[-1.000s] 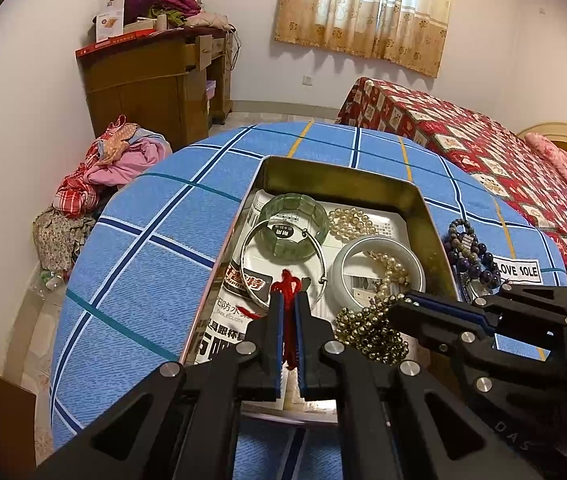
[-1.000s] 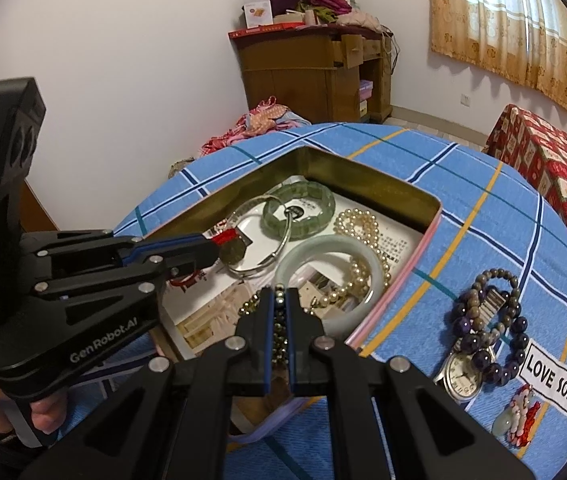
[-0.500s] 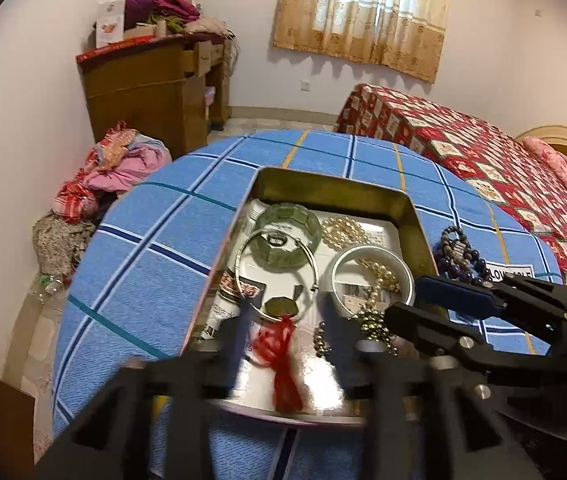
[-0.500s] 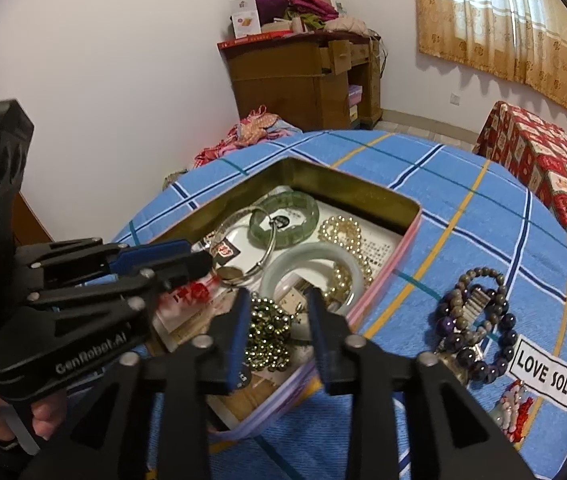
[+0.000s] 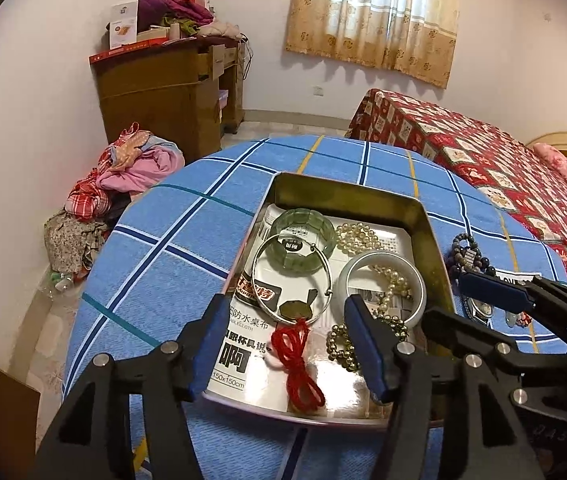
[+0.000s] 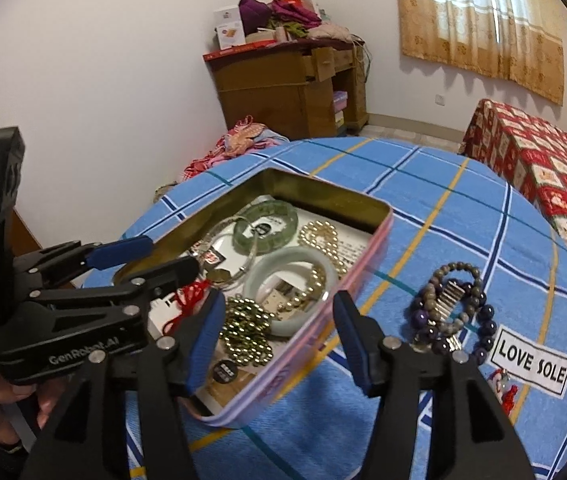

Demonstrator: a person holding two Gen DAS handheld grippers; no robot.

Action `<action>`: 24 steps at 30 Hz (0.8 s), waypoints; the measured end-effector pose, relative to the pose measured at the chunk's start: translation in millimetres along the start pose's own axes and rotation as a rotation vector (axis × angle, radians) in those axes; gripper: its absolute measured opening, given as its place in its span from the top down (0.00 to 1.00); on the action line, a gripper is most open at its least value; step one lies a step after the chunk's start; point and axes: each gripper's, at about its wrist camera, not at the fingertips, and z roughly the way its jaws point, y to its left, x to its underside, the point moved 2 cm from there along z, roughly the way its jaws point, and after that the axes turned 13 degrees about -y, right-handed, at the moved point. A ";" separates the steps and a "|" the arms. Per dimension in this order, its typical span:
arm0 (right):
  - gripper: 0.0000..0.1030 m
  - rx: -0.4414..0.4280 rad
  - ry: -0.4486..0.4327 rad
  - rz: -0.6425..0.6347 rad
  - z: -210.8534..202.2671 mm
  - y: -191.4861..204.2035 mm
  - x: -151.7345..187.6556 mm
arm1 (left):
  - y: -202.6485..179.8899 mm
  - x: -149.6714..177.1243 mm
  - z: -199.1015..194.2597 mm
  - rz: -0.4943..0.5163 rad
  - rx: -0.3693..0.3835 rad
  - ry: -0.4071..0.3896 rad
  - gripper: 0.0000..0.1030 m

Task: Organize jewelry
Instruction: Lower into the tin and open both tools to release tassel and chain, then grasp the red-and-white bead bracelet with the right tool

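The left gripper [image 5: 287, 334] has its fingers [image 5: 367, 344] apart and opening wider, holding nothing; the red cord [image 5: 297, 364] lies under them in the tin box [image 5: 347, 188]; the right gripper [image 6: 275, 334] has its fingers [image 6: 205, 336] apart and opening too, empty, above the gold bead bracelet [image 6: 245, 330] at the box's near end; a green bangle [image 5: 303, 232], a silver ring bangle [image 5: 291, 280] and a white bangle [image 5: 383, 286] lie further in; dark bead bracelets [image 6: 455, 304] and a watch [image 5: 481, 308] lie outside on the blue checked tabletop [image 5: 171, 248].

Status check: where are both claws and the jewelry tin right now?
Both claws, left and right, opening, nothing pinched. Red cord and gold beads lie in tin. Bead bracelets outside on cloth.
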 end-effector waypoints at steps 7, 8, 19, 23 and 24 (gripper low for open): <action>0.43 0.004 -0.005 0.016 -10.2 -9.0 2.4 | -2.6 -2.5 -5.0 0.006 -0.015 -0.011 0.34; 0.43 0.008 -0.012 0.014 -15.9 -12.2 2.7 | -3.3 -3.3 -6.1 0.007 -0.017 -0.012 0.33; 0.54 0.259 0.028 0.085 -74.3 -112.0 38.3 | -44.9 -6.6 -16.9 0.049 0.040 -0.025 0.32; 0.56 0.270 0.059 0.122 -69.0 -129.9 39.5 | -64.8 -6.9 -18.3 0.077 0.078 -0.020 0.32; 0.56 0.264 0.060 0.118 -66.8 -128.5 37.6 | -70.4 -6.9 -19.0 0.087 0.088 -0.020 0.32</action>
